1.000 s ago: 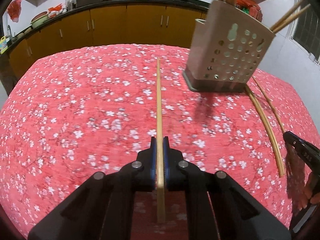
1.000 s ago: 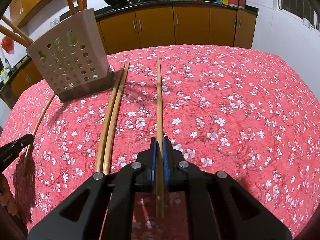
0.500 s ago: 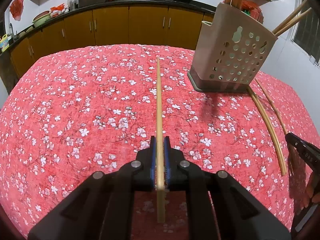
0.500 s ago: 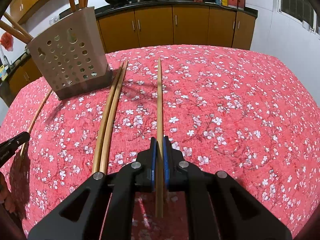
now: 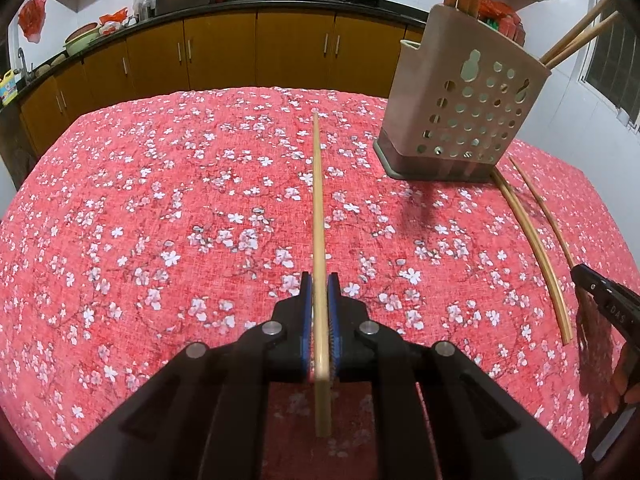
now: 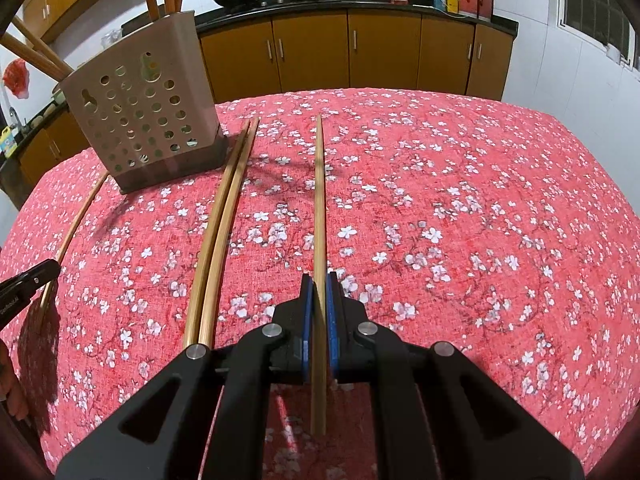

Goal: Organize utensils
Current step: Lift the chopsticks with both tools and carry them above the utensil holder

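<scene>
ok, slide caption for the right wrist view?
Right gripper clamps one chopstick; two chopsticks lie beside the perforated utensil holder.

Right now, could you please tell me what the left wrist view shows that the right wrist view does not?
Only the left wrist view shows the left tool shut on its chopstick. Only the right wrist view shows the right tool shut on its own chopstick and a window on its right. Both show the perforated utensil holder, loose chopsticks and the floral tablecloth.
</scene>
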`<state>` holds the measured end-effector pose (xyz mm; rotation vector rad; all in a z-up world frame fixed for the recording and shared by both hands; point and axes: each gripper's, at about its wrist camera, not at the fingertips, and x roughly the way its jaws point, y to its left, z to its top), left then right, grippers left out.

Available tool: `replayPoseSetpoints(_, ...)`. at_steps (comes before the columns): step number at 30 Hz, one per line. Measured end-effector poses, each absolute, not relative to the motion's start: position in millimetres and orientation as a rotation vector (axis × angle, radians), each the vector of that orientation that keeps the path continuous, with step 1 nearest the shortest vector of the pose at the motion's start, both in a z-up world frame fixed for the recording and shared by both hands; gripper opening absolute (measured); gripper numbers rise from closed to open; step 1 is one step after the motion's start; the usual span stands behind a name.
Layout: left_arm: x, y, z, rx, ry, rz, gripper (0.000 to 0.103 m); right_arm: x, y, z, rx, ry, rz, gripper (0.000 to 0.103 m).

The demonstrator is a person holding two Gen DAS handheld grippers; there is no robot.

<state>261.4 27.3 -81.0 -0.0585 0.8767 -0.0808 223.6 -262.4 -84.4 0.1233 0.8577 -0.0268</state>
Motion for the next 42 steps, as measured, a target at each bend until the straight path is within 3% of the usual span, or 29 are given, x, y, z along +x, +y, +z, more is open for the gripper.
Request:
replayPoseSetpoints(17, 252, 39, -57, -0.044, 0.858, -0.084, 0.008, 206, -280, -51, 0.142, 0.763, -0.042, 0.007)
replayPoseSetpoints(42, 224, 53, 65, -0.063, 0.541, -0.112, 0.008, 190, -292, 51, 0.127, 0.478, -0.032, 0.007)
